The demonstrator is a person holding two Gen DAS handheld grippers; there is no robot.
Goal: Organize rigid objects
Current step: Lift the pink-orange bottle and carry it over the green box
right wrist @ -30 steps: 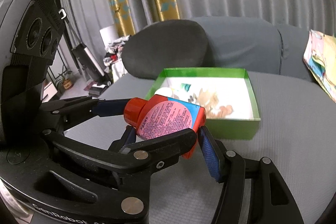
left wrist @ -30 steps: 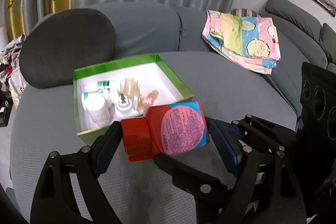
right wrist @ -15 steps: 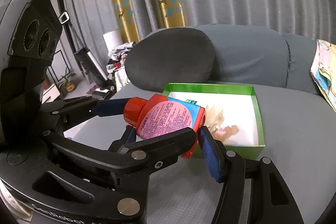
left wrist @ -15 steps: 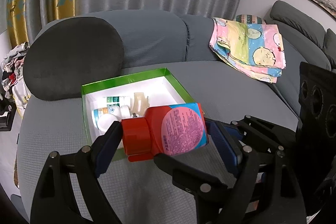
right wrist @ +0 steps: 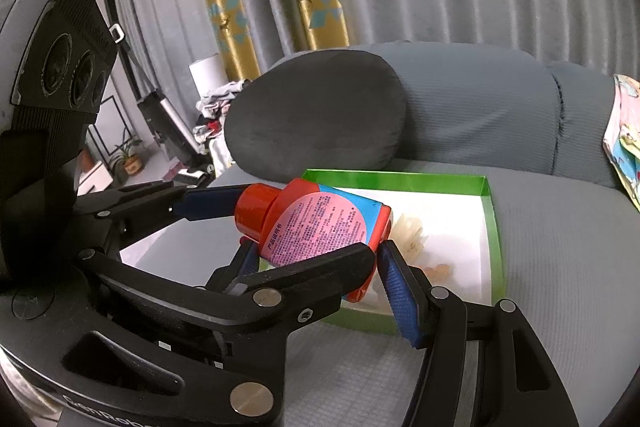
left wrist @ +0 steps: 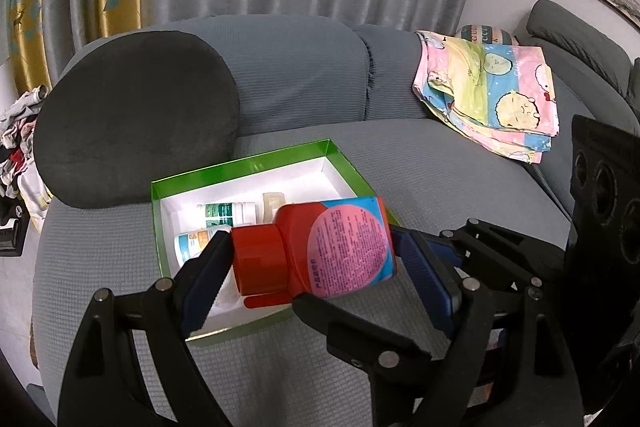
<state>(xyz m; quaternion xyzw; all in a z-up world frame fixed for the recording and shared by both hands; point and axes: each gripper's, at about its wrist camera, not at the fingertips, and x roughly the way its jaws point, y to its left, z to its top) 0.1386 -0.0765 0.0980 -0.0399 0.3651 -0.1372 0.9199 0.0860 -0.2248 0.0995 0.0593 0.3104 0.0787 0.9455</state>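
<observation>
A red bottle [left wrist: 320, 251] with a red cap and a pink round label lies sideways between both grippers. My left gripper [left wrist: 312, 263] is shut on it end to end, one pad on the cap, one on the base. My right gripper [right wrist: 316, 259] is shut across its body [right wrist: 316, 227]. The bottle hangs above the near part of a green box [left wrist: 248, 157] with a white inside. The box [right wrist: 400, 179] holds white pill bottles [left wrist: 224, 213] and small pale items [right wrist: 412, 231].
The box sits on a grey sofa seat [left wrist: 420, 155]. A dark round cushion [left wrist: 136, 115] leans behind it. A folded cartoon-print cloth [left wrist: 492, 91] lies at the back right. Clutter and a plant [right wrist: 128, 155] stand on the floor to the left.
Both grippers have lifted with the bottle and tilted back, so the box sits lower and farther in both views. The grip on the bottle is unchanged.
</observation>
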